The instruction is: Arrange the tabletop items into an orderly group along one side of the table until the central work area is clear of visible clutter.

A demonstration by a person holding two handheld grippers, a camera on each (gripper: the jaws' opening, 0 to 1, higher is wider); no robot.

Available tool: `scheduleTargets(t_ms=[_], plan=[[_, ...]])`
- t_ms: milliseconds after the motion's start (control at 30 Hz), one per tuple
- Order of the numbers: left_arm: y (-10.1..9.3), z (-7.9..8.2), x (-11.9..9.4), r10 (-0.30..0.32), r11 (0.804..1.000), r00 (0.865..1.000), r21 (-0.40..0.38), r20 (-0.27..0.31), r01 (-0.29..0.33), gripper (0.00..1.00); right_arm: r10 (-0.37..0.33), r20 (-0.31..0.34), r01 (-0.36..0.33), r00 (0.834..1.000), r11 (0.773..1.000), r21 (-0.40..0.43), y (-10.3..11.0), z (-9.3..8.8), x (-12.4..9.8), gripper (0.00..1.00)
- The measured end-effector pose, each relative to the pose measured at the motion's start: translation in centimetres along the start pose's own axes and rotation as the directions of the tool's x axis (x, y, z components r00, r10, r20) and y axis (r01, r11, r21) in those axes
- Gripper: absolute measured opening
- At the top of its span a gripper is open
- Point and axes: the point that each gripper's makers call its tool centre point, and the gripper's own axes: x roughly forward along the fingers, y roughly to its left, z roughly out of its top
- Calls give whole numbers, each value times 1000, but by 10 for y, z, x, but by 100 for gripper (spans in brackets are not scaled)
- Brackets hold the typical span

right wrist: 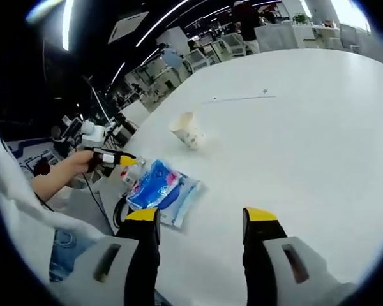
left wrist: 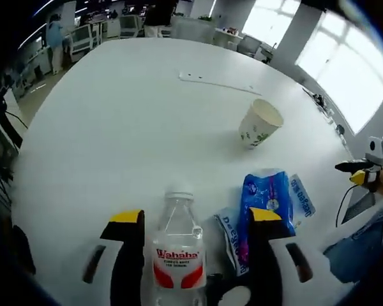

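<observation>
The left claw (left wrist: 195, 220) stands wide open astride the clear water bottle (left wrist: 178, 252), which stands upright between its jaws near the desk (left wrist: 115, 127) edge closest to the person, neither jaw visibly touching it; only a closing squeeze looks needed for that claw to take it. Just beside the bottle lies the blue tissue packet (left wrist: 263, 204), its long axis running away from that edge, and farther toward the middle a paper cup (left wrist: 259, 123) lies tipped on its side. The right claw (right wrist: 201, 220) is open and empty over bare desk, well apart from the packet, so the left is far nearer.
</observation>
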Motion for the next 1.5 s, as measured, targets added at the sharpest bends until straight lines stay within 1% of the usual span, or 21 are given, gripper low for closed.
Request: scheduleTargets(t_ms=[67, 200, 267, 333, 400, 467, 533, 667, 733, 800, 900, 967, 1000, 1033, 1167, 1200, 1267, 1367, 1400, 1500], plan=[[-1, 2, 3, 6, 1000, 1000, 23, -18, -5, 66, 1, -4, -1, 1000, 1000, -6, 0, -1, 1, 50], [3, 8, 11, 10, 1000, 1000, 27, -19, -10, 63, 8, 3, -8, 1000, 1000, 7, 0, -1, 3, 49], [4, 6, 18, 2, 1000, 999, 15, -43, -2, 62, 9, 1, -9, 1000, 1000, 16, -1, -3, 4, 48], [5, 5, 21, 1, 1000, 999, 13, -51, 0, 62, 6, 3, -6, 1000, 1000, 12, -2, -4, 3, 48], [5, 5, 20, 13, 1000, 998, 12, -55, -12, 61, -1, 10, 1, 1000, 1000, 14, -5, -4, 0, 47], [7, 4, 23, 21, 999, 998, 27, -67, -19, 59, -6, 18, 5, 1000, 1000, 19, -8, -3, -2, 47], [7, 3, 25, 23, 999, 997, 47, -77, -20, 55, -13, 24, 12, 1000, 1000, 26, -12, -3, -3, 46], [14, 4, 23, 68, 994, 995, 96, -73, -61, 50, -29, 31, 28, 999, 999, 33, -16, -2, -4, 46], [13, 5, 24, 63, 994, 996, 89, -68, -57, 48, -26, 50, 24, 998, 999, 32, -13, 3, -4, 46], [11, 5, 28, 48, 995, 996, 92, -78, -40, 45, -17, 55, 15, 998, 1000, 27, -10, 4, -3, 45], [16, -1, 33, 64, 995, 992, 81, -112, -55, 35, -8, 45, 8, 999, 1000, 17, -7, 3, 1, 45], [14, -3, 34, 51, 996, 992, 72, -115, -43, 29, -7, 45, 6, 999, 1000, 14, -5, 3, 1, 45], [12, -3, 34, 40, 997, 993, 64, -113, -33, 29, -5, 47, 4, 999, 1000, 15, -4, 3, 1, 45], [14, -2, 34, 52, 997, 992, 70, -112, -44, 28, -5, 50, 4, 999, 1000, 15, -3, 3, 0, 44], [14, 0, 35, 56, 994, 993, 100, -107, -45, 26, -12, 55, 10, 998, 1000, 28, -8, 1, -2, 44], [14, 1, 34, 58, 994, 993, 101, -104, -48, 25, -13, 57, 11, 998, 999, 36, -9, 0, -3, 44], [15, 7, 28, 72, 996, 995, 61, -69, -68, 23, -15, 78, 10, 997, 998, 67, -11, 3, -5, 44], [11, 22, 14, 79, 995, 997, 58, 13, -79, 21, -7, 149, -14, 989, 991, 136, -10, 16, -10, 44], [11, 26, 10, 79, 995, 996, 62, 31, -81, 21, -9, 153, -12, 988, 990, 140, -11, 16, -12, 43], [10, 37, -9, 70, 997, 993, 34, 95, -73, 20, -15, 147, -4, 989, 992, 129, -12, 16, -12, 43]])
